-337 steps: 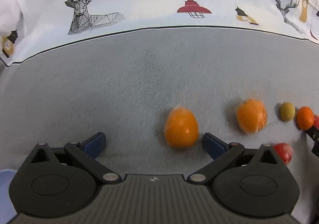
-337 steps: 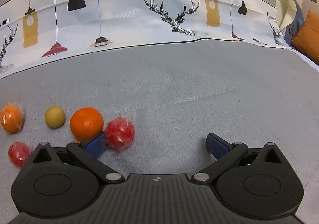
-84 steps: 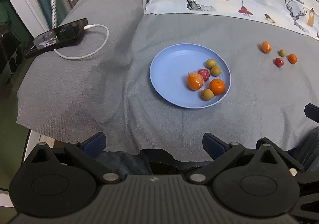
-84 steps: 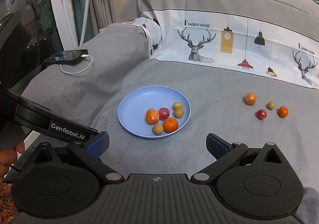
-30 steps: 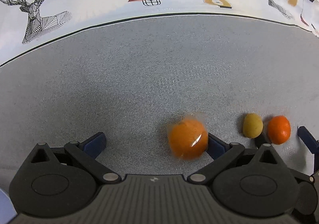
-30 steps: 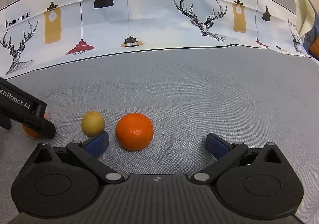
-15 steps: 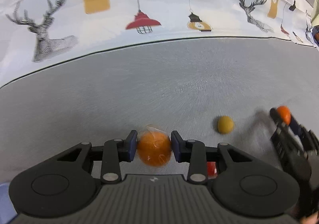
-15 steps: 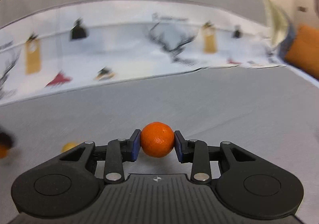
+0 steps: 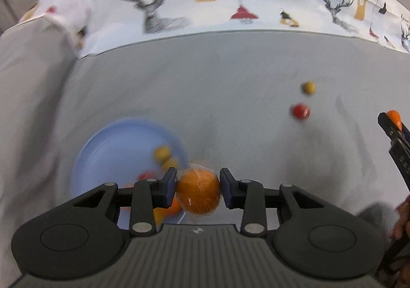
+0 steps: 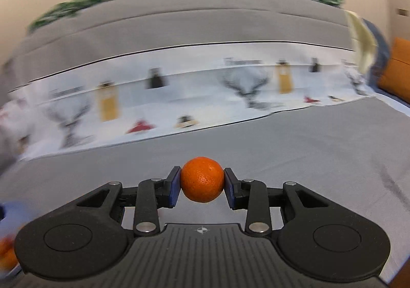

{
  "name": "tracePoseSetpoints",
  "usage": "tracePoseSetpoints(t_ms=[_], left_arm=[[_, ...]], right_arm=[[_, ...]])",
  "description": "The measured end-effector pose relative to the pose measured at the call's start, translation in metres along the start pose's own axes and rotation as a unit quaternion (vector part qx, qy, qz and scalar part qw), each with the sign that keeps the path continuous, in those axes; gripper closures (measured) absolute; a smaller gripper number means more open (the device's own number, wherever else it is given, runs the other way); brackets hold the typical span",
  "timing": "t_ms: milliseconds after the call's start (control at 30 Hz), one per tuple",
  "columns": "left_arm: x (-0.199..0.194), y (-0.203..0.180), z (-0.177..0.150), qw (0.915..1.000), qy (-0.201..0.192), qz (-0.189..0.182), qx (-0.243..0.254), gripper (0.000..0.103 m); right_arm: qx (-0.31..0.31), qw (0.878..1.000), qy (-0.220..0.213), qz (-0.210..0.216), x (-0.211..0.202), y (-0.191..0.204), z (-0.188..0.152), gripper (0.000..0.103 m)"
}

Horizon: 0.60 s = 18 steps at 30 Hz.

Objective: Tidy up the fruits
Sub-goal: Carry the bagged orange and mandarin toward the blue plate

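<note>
While several small fruits are already piled on the round light-blue plate (image 9: 102,149), the left gripper (image 9: 197,187) is clamped on a film-wrapped orange fruit (image 9: 198,192) and the right gripper (image 10: 202,188) is pinched tight on a bare orange tangerine (image 10: 202,179). Only a small yellow-green fruit (image 9: 309,87) and a small red fruit (image 9: 300,111) are left out on the grey cloth (image 9: 230,83).

Each handheld tool is matte black plastic: the left gripper (image 9: 198,185) and the right gripper (image 10: 202,187) share a ribbed, dark grey central deck stamped with a small crosshair mark, flanked by two rounded housings that each carry a shallow circular disc. Slim black linkage bars run forward from these housings, pinned with round silver screws, and end in jaws faced with flat dark blue pads. In the left wrist view the other tool shows at the right edge as a black bar with faint white lettering, too blurred to read.
</note>
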<state>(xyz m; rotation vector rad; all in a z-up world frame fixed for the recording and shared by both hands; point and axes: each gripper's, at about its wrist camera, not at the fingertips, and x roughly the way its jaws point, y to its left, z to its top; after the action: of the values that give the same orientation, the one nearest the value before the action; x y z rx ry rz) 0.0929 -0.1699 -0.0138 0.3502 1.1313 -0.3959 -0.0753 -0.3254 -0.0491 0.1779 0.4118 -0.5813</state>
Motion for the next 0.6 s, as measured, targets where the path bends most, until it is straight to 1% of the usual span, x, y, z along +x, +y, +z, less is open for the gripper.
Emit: tracePoseSetpoints(t_ms=[167, 333, 467, 600], left_arm=[[-0.04, 0.029, -0.047, 0.9998, 0.0, 0.007, -0.018, 0.063], [-0.076, 0.049, -0.085, 0.9997, -0.015, 0.003, -0.022, 0.063], [-0.096, 0.06, -0.109, 0.9993, -0.023, -0.015, -0.024, 0.063], [-0.105, 0.066, -0.133, 0.9989, -0.036, -0.01, -0.028, 0.063]], right_arm=[[-0.03, 0.996, 0.021, 0.079, -0.062, 0.036, -0.008, 0.066], [-0.04, 0.985, 0.046, 0.159, -0.116, 0.074, -0.01, 0.066], [-0.051, 0.979, 0.061, 0.19, -0.146, 0.098, -0.014, 0.066], [-0.062, 0.975, 0.058, 0.204, -0.17, 0.113, -0.015, 0.066]])
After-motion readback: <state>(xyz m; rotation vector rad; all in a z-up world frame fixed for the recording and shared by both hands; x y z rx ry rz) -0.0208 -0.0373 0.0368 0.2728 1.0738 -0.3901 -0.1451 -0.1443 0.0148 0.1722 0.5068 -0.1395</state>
